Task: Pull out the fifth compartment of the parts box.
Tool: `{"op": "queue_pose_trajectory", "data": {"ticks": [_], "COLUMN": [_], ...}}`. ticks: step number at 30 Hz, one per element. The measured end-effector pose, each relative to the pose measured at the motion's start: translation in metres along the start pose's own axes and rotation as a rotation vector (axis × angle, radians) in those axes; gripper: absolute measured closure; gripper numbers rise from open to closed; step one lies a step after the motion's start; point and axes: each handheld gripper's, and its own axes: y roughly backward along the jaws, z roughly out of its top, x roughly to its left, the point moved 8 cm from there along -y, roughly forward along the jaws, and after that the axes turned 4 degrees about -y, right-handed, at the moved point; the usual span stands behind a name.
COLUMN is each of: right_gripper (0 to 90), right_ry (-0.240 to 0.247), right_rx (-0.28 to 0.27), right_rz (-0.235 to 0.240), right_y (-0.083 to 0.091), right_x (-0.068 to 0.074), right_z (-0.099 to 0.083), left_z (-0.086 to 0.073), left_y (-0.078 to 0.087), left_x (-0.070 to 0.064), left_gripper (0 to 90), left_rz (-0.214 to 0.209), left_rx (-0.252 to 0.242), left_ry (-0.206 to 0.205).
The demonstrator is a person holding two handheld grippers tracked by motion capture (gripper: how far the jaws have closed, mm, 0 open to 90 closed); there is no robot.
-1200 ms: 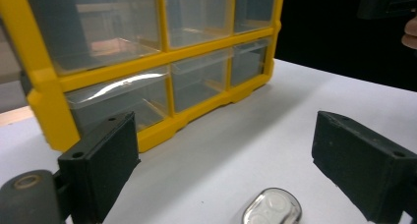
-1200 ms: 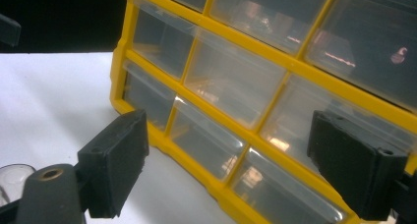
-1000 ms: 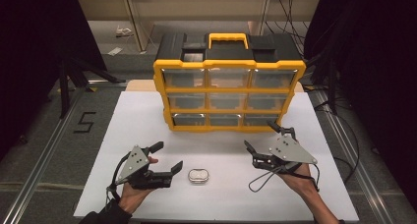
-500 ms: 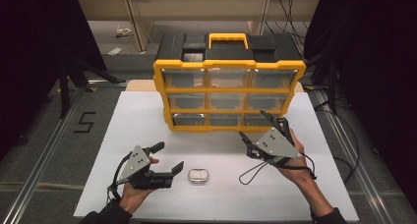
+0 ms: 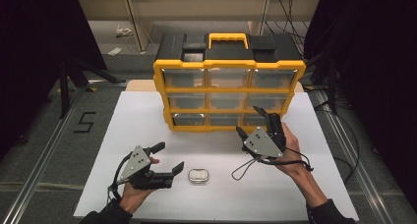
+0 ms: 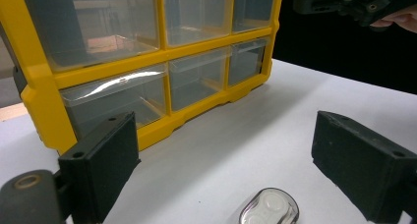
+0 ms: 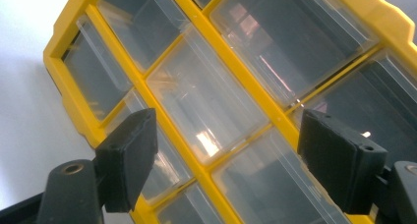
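A yellow and black drawer cabinet (image 5: 228, 94) with clear drawers stands at the back of the white table (image 5: 147, 130). A small silver oval case (image 5: 198, 176) lies near the front edge, and its clear lid (image 6: 269, 211) lies low between my left jaws. My left gripper (image 5: 168, 157) is open just left of the case, with nothing in it. My right gripper (image 5: 252, 120) is open and raised in front of the cabinet's bottom right drawers (image 7: 206, 101), apart from them. The right gripper (image 6: 344, 0) also appears at the top right of the left gripper view.
A black cable (image 5: 246, 167) loops from the right gripper onto the table. A floor marking "5" (image 5: 84, 122) lies left of the table, and dark stands (image 5: 64, 71) flank both sides. Bare white table lies between the case and the cabinet.
My right gripper has moved forward and up, from the front right of the table toward the cabinet's bottom right drawers. The left gripper and the case have stayed in place.
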Motion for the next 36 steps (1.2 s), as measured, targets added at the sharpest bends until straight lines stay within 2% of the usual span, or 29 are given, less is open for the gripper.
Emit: {"op": "queue_pose_trajectory", "data": {"ticks": [7, 8, 13, 18, 26, 29, 30, 36], "right_gripper": [24.6, 24.8, 24.9, 25.4, 26.4, 26.8, 27.6, 30.7], "right_ry": [0.038, 0.067, 0.096, 0.134, 0.18, 0.182, 0.204, 0.245], "right_rx": [0.001, 0.002, 0.008, 0.018, 0.021, 0.02, 0.02, 0.024], "right_rz": [-0.007, -0.016, -0.015, -0.039, -0.057, -0.061, -0.068, -0.082], "right_y": [-0.007, -0.009, -0.015, -0.023, -0.035, -0.038, -0.041, -0.05], "right_x": [-0.002, -0.003, -0.002, -0.004, -0.002, -0.002, -0.002, -0.002], "right_z": [0.004, 0.005, 0.006, 0.009, 0.012, 0.013, 0.014, 0.016], "left_z": [0.0, 0.0, -0.001, 0.0, 0.001, 0.001, 0.001, 0.001], "left_y": [0.0, 0.001, 0.0, 0.0, 0.001, 0.001, 0.001, 0.001], "left_x": [0.0, 0.001, 0.0, 0.0, 0.0, 0.0, 0.0, 0.0], "left_gripper": [10.3, 10.3, 10.3, 10.3, 10.3, 10.3, 10.3, 10.4], "left_rz": [0.0, 0.001, 0.001, 0.001, -0.001, -0.001, 0.001, -0.001], "left_rx": [-0.002, -0.001, 0.001, -0.002, -0.007, -0.009, -0.005, -0.009], "left_ry": [0.005, 0.006, 0.003, 0.005, 0.007, 0.006, 0.006, 0.007]}}
